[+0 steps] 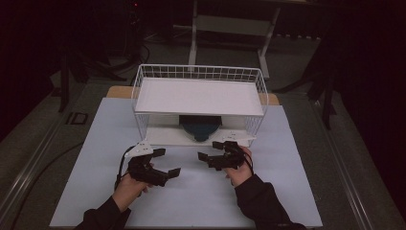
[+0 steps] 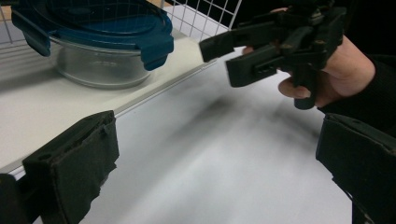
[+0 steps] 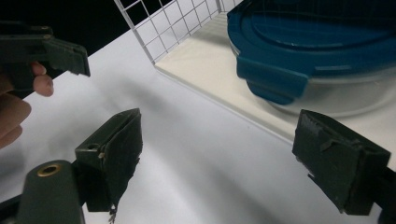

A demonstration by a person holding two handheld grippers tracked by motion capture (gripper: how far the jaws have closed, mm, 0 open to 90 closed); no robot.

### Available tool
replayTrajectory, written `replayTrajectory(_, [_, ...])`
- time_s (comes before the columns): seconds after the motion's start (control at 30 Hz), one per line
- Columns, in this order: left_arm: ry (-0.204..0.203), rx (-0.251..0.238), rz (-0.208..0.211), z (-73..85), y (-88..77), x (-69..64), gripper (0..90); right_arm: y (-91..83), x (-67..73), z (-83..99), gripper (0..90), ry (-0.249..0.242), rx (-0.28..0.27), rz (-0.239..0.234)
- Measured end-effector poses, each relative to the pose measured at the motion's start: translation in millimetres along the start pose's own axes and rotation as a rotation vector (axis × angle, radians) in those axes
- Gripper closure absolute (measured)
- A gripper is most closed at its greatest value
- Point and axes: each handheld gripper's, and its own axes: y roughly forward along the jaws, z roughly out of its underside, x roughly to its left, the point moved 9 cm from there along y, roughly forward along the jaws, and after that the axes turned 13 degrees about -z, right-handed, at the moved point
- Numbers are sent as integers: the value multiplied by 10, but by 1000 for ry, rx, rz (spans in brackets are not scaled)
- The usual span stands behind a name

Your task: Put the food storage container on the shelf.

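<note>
A round glass container point(image 1: 200, 127) with a dark blue clip-on lid point(image 2: 93, 23) stands on the lower shelf point(image 1: 163, 136) of a white wire rack. Both grippers hover over the white table top just in front of that shelf. My left gripper point(image 1: 170, 161) is open with nothing between its jaws, and it points right and forward toward the container point(image 2: 100, 65). My right gripper point(image 1: 208, 149) is also open and empty, and it points left with the container point(image 3: 327, 46) close ahead of it. The right gripper point(image 2: 219, 60) shows in the left gripper view, held in a hand.
The rack's upper shelf point(image 1: 198, 96) is a bare white board with a wire rim, directly over the container. A wire side wall point(image 3: 163, 23) closes the rack's end. The white table top point(image 1: 191, 201) spreads around both hands. Dark floor and stands lie beyond.
</note>
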Motion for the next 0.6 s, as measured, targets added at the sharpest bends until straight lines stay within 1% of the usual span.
replayTrajectory(0.13, [16, -3, 2, 10, -21, -20, 0, -119, 50, 76, 159, -17, -2, 10])
replayTrajectory(0.2, [16, -4, 4, 13, -28, -28, 0, -178, 67, 123, 162, -9, -3, 11])
replayTrajectory(0.27, [14, -8, 7, 19, -39, -37, 0, -235, 87, 180, 161, -14, 7, 23])
replayTrajectory(0.33, [20, -3, 6, 34, -43, -38, 0, -285, 106, 232, 161, -23, 14, 30])
replayTrajectory(0.43, [20, 2, 7, 61, -43, -40, 0, -368, 127, 305, 161, -20, 18, 34])
replayTrajectory(0.53, [21, 10, 13, 90, -36, -50, 0, -434, 141, 374, 162, -32, 25, 47])
replayTrajectory(0.6, [20, 11, 15, 96, -32, -56, 0, -479, 156, 419, 162, -28, 26, 51])
